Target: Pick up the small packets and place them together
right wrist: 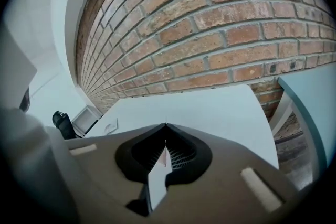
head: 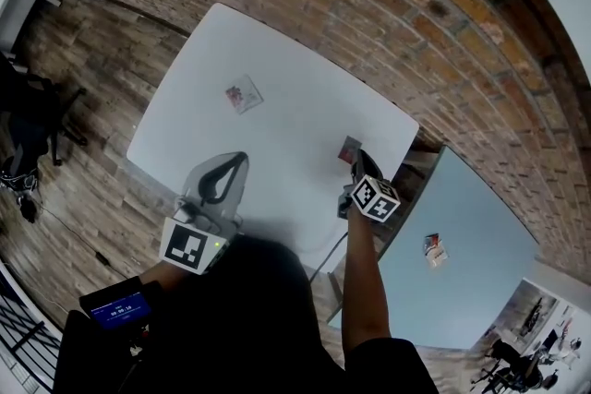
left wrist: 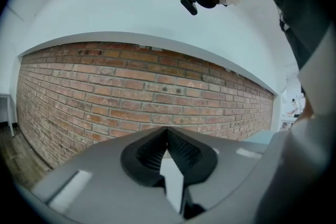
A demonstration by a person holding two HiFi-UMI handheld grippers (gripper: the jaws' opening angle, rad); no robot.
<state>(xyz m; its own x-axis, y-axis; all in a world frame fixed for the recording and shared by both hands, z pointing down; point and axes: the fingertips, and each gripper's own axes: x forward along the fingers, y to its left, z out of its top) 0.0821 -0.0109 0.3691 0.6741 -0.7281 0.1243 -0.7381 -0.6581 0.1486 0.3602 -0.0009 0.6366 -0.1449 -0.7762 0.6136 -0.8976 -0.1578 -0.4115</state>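
The right gripper is clamped on a small packet. In the right gripper view only a thin reddish edge shows, pinched btwn the pads. It sits over the right side of the white worktop, close to the corner by the brick wall.

A second packet lies flat on the same worktop, well apart to the left & toward the far side. It also shows small at the left of the right gripper view. A third packet lies on a separate pale blue worktop off to the right.

The left gripper has its jaws together w/ nothing btwn them. It's over the near edge of the white worktop, tip aimed roughly level at the bricks.
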